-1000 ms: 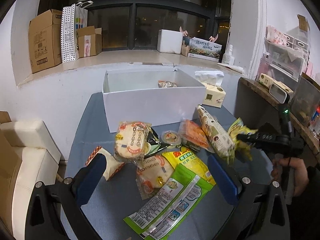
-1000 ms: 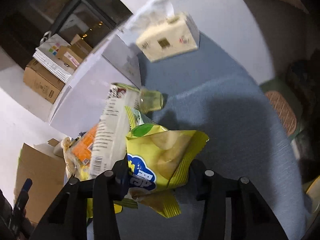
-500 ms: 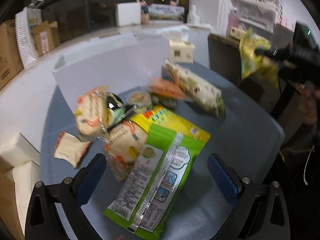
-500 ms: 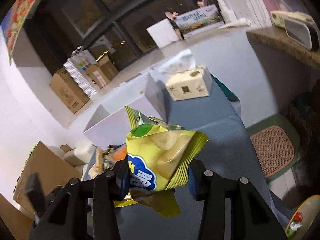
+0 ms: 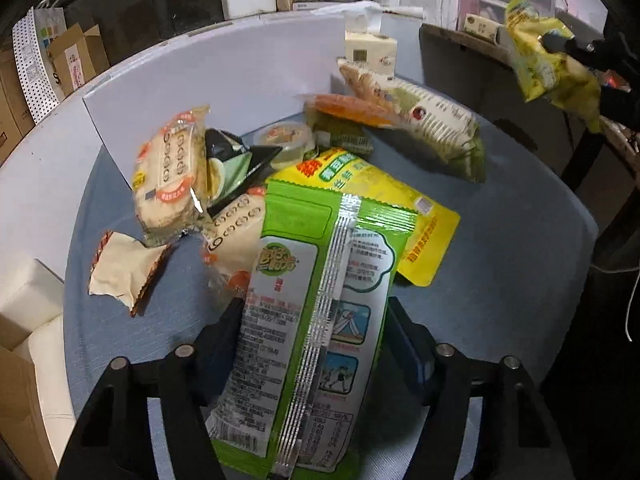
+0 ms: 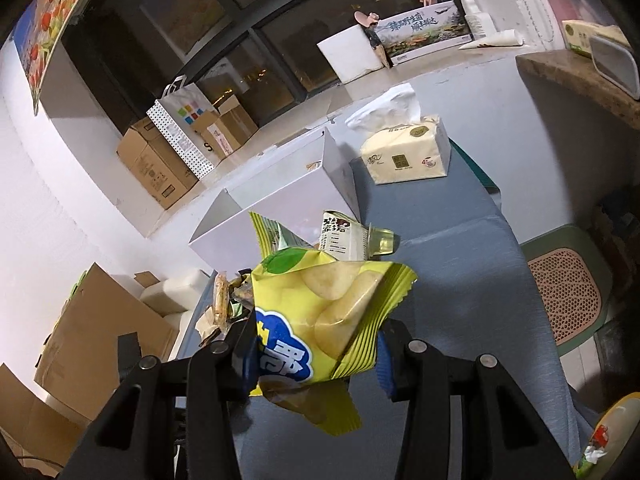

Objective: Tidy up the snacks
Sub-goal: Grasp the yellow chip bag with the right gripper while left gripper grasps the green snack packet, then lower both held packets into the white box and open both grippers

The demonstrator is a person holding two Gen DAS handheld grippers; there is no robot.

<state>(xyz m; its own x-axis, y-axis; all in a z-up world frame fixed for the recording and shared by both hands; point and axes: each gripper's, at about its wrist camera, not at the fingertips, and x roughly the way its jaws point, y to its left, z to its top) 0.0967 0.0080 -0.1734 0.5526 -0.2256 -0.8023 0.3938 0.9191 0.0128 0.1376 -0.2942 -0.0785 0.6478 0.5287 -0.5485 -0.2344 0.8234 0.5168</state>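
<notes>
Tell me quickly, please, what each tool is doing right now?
Left tool: closed on the green snack bag.
Right tool: closed on the yellow chip bag, held aloft.

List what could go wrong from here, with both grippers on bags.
1. The right gripper pinches the chip bag by one end, held in the air; it may slip before reaching the white box.
2. The left gripper closes on the green bag, which overlaps the yellow bag and a cracker pack; lifting may drag them.
3. Squeezing harder might crush the chips.
</notes>
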